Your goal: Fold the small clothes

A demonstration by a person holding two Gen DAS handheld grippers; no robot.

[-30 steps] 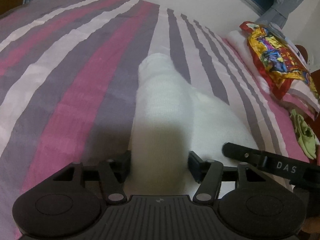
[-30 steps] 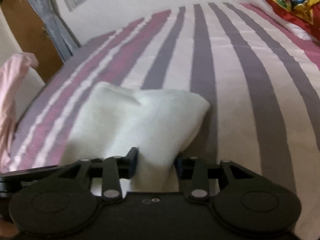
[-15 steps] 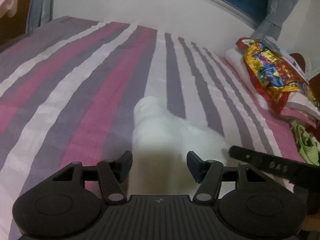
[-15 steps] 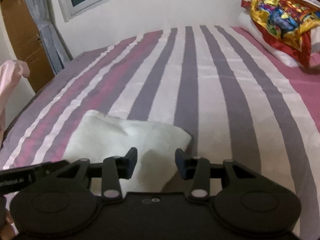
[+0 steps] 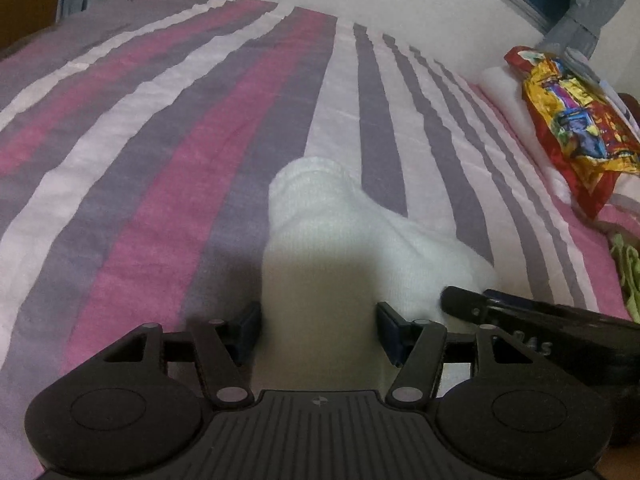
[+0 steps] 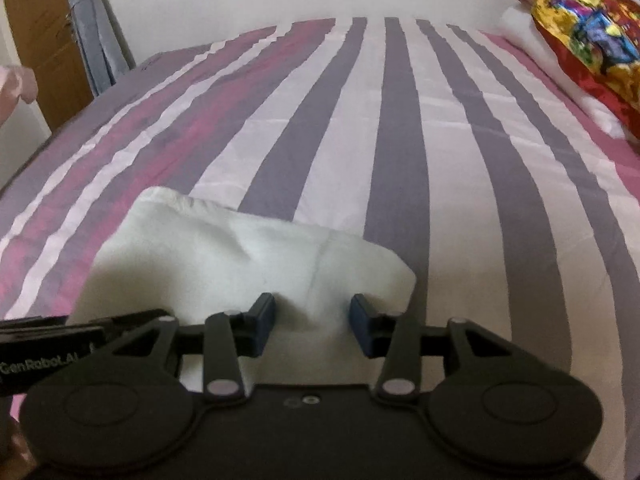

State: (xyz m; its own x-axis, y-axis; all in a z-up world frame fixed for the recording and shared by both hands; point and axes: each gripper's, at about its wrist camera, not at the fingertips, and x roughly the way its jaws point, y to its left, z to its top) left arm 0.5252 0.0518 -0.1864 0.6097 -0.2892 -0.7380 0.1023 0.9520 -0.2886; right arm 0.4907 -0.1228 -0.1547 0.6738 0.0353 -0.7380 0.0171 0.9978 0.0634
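A small white knit garment [image 5: 320,216] lies on the striped bedspread [image 5: 160,160], folded into a thick pad. My left gripper [image 5: 319,328] is shut on its near left end, and the bunched cloth fills the gap between the blue pads. My right gripper [image 6: 312,320] is shut on the near right part of the same white garment [image 6: 240,248], where creases run in toward the jaws. The two tools sit side by side. The right tool's black side [image 5: 540,316] shows in the left wrist view, and the left tool's side [image 6: 48,344] in the right wrist view.
A red and yellow printed bag [image 5: 576,120] rests on a white pillow [image 5: 500,84] at the bed's right edge, with a green cloth [image 5: 626,272] below it. A pink cloth [image 6: 16,88], a curtain [image 6: 96,40] and a wooden door [image 6: 40,20] stand at the left. A white wall backs the bed.
Half a second ago both views were tilted up and the white garment looked smaller and lower. Now both grippers are close over it again, and it looks wider in the right wrist view.
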